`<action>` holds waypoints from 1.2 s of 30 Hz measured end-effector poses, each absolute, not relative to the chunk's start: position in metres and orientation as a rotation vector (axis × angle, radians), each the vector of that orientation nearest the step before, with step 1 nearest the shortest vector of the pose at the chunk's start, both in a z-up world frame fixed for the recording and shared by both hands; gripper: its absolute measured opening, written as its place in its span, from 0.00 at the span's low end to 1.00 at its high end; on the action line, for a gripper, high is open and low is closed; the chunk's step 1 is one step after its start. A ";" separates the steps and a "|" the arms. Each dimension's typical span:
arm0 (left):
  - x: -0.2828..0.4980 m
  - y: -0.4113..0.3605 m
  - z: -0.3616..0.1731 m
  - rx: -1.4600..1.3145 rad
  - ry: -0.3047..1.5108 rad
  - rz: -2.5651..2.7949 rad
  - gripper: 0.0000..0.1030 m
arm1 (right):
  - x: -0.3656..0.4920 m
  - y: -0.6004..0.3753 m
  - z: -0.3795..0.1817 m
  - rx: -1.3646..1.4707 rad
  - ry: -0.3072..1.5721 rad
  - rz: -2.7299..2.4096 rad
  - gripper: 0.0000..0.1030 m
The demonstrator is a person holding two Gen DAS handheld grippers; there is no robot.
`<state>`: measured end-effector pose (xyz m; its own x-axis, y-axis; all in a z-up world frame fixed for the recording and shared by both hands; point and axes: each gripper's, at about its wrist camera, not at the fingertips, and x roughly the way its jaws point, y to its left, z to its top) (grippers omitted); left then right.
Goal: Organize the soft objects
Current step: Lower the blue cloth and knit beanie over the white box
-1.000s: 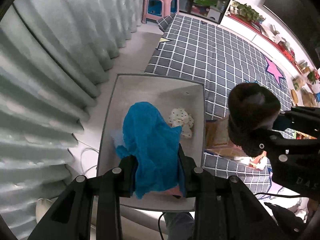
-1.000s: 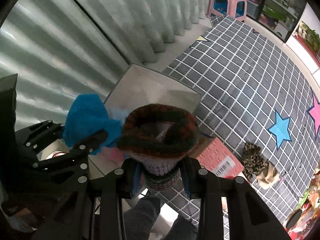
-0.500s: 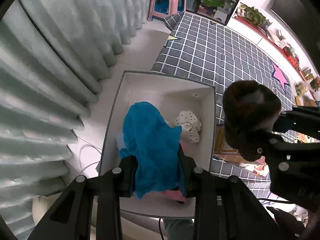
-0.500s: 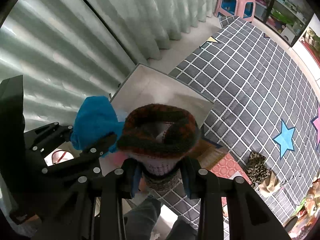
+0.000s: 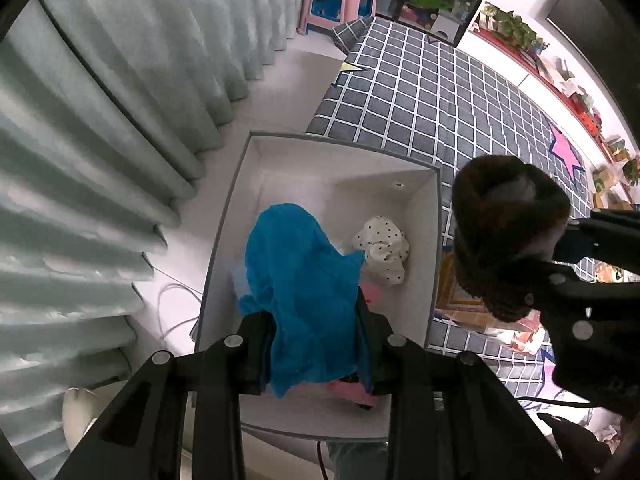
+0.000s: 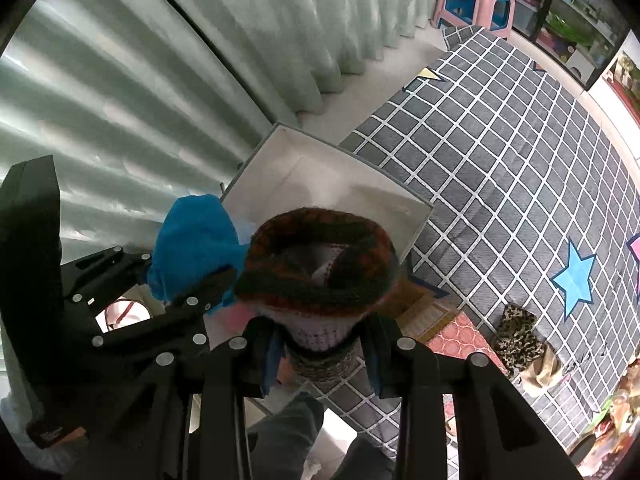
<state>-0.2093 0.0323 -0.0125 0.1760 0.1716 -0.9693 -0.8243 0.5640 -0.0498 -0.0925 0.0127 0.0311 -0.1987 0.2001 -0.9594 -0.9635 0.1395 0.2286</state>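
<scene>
My left gripper [image 5: 316,344] is shut on a blue cloth [image 5: 300,288] and holds it over the open white box [image 5: 434,240]. Inside the box lie a white polka-dot fabric [image 5: 382,250] and something pink [image 5: 372,292]. My right gripper [image 6: 320,344] is shut on a dark red-and-brown knitted hat [image 6: 316,268], which hangs just right of the box over its edge. In the left wrist view the hat [image 5: 508,232] and the right gripper show at the right. In the right wrist view the blue cloth [image 6: 192,240] and the box [image 6: 420,216] sit to the left.
Grey-green curtains [image 5: 100,140] hang left of the box. A grey checked mat [image 6: 500,140] with star shapes spreads to the right, with a leopard-print item [image 6: 516,332] and a cardboard box [image 6: 428,312] on it. A pink stool [image 5: 340,0] stands far back. A person's trouser leg [image 6: 288,436] shows below.
Both grippers have drifted slightly towards the box, which now sits more centred under the blue cloth. Both grips are unchanged.
</scene>
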 end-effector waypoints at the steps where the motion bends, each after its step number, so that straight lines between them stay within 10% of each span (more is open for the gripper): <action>1: -0.209 0.032 -0.012 -0.678 1.191 0.787 0.34 | -0.092 0.013 0.030 -0.844 1.296 1.322 0.34; 36: -0.207 0.043 -0.031 -0.702 1.241 0.766 0.34 | -0.088 0.021 0.015 -0.874 1.339 1.308 0.34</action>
